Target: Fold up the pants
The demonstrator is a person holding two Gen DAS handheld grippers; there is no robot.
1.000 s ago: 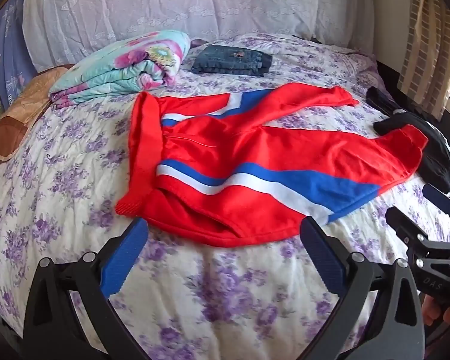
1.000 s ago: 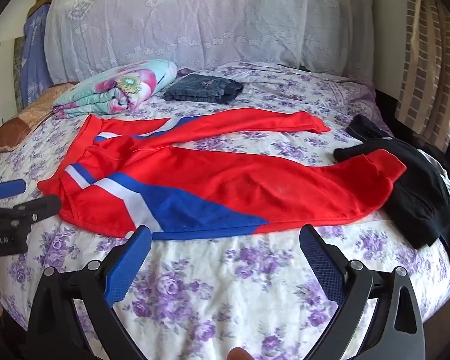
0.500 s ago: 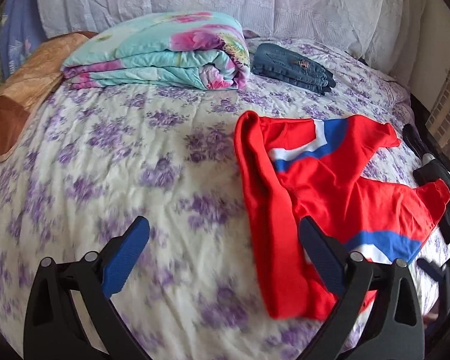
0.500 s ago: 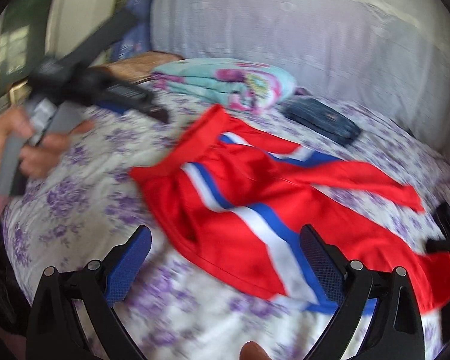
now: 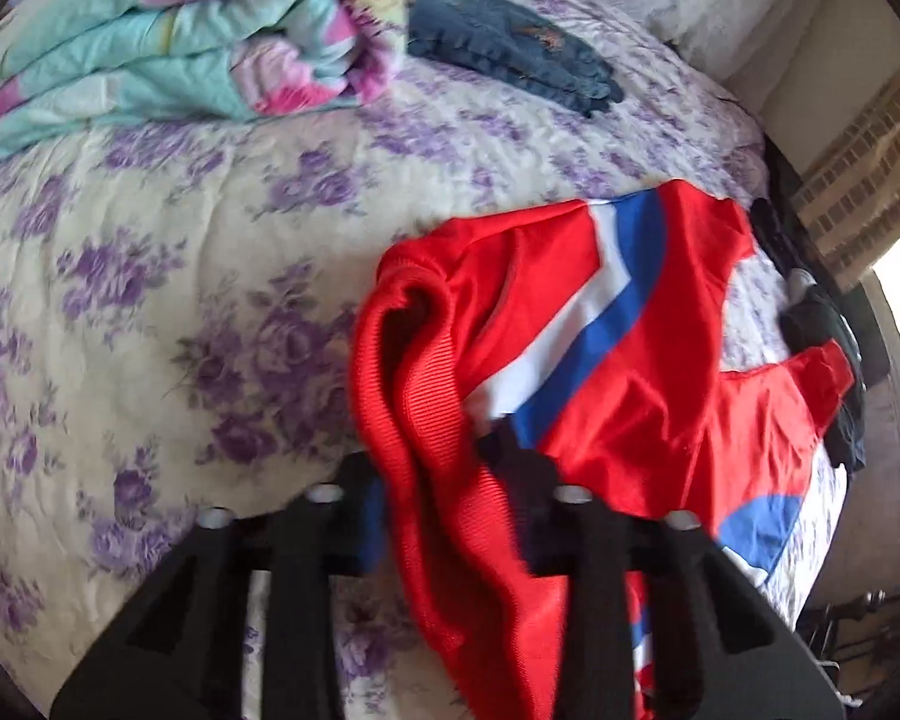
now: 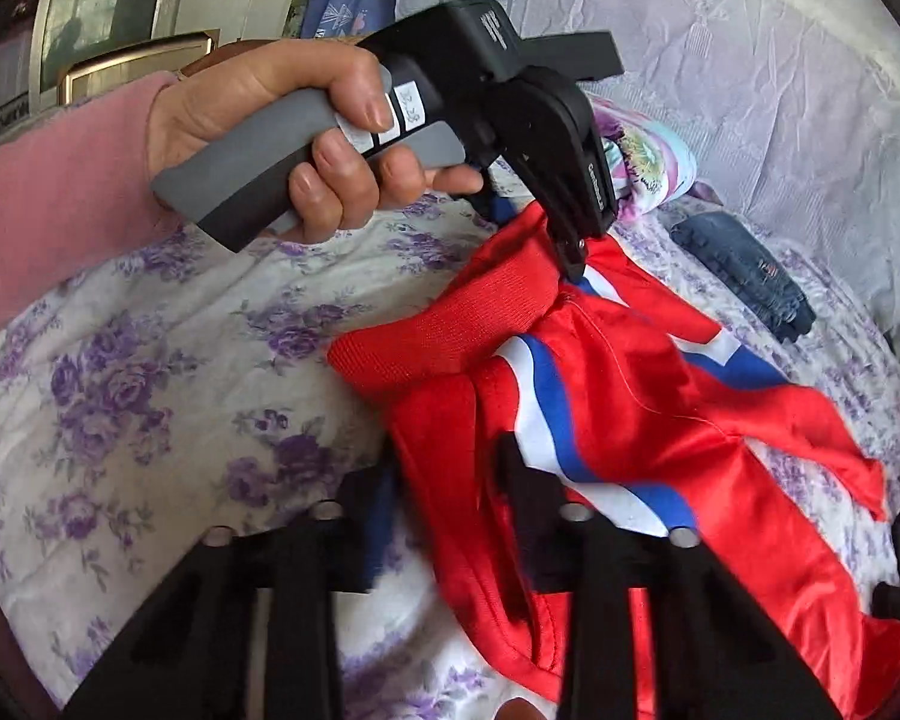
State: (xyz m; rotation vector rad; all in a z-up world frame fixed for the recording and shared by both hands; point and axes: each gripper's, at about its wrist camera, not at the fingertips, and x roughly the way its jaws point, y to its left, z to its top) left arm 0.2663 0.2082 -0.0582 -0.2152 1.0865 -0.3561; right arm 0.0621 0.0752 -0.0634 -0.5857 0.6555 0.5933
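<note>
The red pants (image 5: 642, 372) with blue and white stripes lie on the floral bedspread (image 5: 150, 300), legs running to the right. My left gripper (image 5: 444, 480) is shut on the ribbed red waistband (image 5: 414, 396), which bunches up between its fingers. My right gripper (image 6: 450, 510) is shut on the near corner of the pants (image 6: 690, 456) at the waist. In the right wrist view the left gripper (image 6: 570, 252), held by a hand in a pink sleeve, pinches the far end of the waistband (image 6: 450, 330).
A folded floral quilt (image 5: 198, 42) and folded blue jeans (image 5: 510, 48) lie at the head of the bed. Dark clothes (image 5: 834, 336) sit at the right edge. A white lace cover (image 6: 750, 60) hangs behind. The bed edge is right below me.
Both grippers moved from the bed's front edge to the waistband end of the pants and closed on it. The waistband now bunches up in their fingers.
</note>
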